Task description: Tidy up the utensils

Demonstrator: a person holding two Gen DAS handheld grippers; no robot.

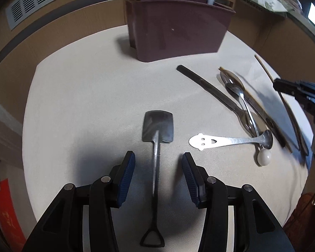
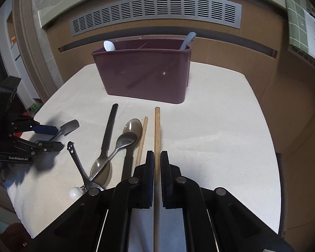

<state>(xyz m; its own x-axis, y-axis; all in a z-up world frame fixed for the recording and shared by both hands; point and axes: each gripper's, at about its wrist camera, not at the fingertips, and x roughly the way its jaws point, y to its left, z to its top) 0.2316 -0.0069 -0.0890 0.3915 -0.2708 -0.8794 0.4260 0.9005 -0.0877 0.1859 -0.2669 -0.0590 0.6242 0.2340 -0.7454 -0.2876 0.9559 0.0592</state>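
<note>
A maroon utensil holder (image 1: 178,25) (image 2: 145,73) stands at the back of the white cloth, with a white spoon (image 2: 109,45) and a blue utensil (image 2: 188,40) in it. My left gripper (image 1: 158,157) is open astride the handle of a shovel-shaped metal spoon (image 1: 157,126), its pads apart from it. My right gripper (image 2: 156,157) is shut on a wooden chopstick (image 2: 157,130) that points toward the holder. A second chopstick (image 2: 141,138) lies just left of it on the cloth.
Between the grippers lie a dark-handled knife (image 1: 208,90) (image 2: 109,130), crossed metal spoons (image 1: 239,96) (image 2: 124,140), a smiley-handled spoon (image 1: 224,141) (image 2: 77,163) and a white ball (image 1: 263,157) (image 2: 75,193). A wooden wall with a vent (image 2: 157,10) rises behind the table.
</note>
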